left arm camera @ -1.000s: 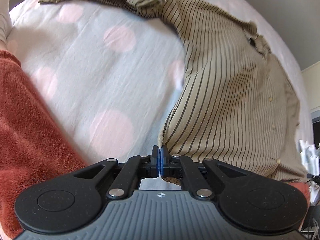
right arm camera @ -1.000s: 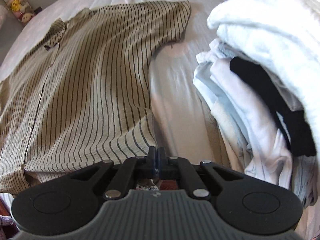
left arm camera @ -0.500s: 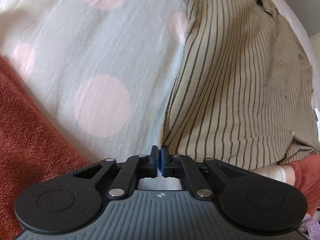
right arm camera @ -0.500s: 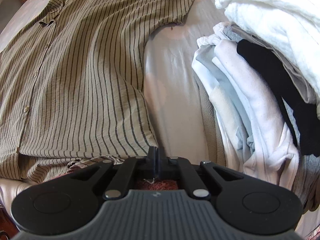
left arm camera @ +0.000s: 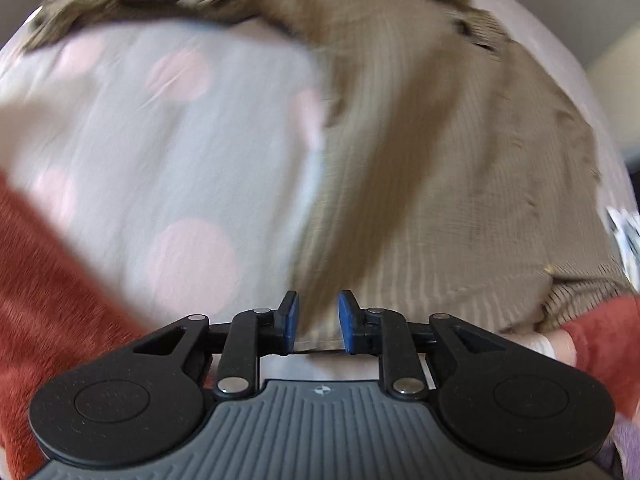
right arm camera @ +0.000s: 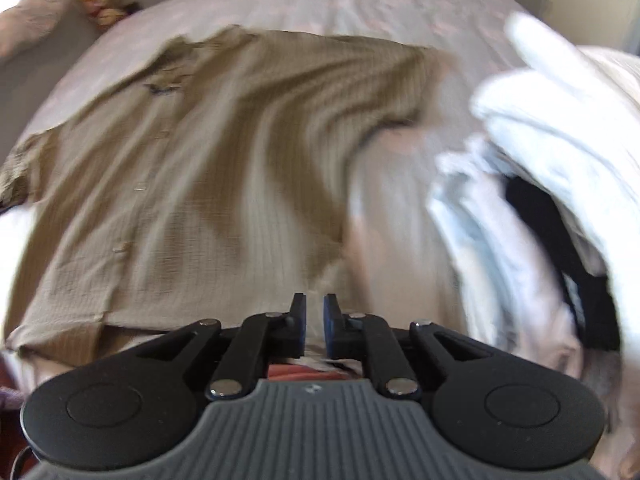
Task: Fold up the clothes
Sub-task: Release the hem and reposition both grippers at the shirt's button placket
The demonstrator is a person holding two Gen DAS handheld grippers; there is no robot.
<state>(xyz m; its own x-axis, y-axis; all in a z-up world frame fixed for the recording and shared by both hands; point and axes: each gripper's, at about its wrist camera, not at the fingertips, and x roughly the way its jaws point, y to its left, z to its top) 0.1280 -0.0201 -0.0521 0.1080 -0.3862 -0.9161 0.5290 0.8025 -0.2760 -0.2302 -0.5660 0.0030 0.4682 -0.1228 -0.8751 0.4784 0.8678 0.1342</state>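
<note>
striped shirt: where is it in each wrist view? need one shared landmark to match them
Left wrist: the striped shirt fills the right half and arcs over the top, blurred, right of the dotted sheet.
Right wrist: the shirt lies spread across the left and centre, left of the clothes pile.
Shared landmark: the shirt's collar, upper right in the left view, upper left in the right view.

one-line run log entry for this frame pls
phase: shirt hem released | left gripper: jaws just opening, empty | right gripper: jaws just opening, empty | striped shirt: flat on bed

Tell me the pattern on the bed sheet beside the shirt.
Pale grey sheet with pink dots; left wrist view.
</note>
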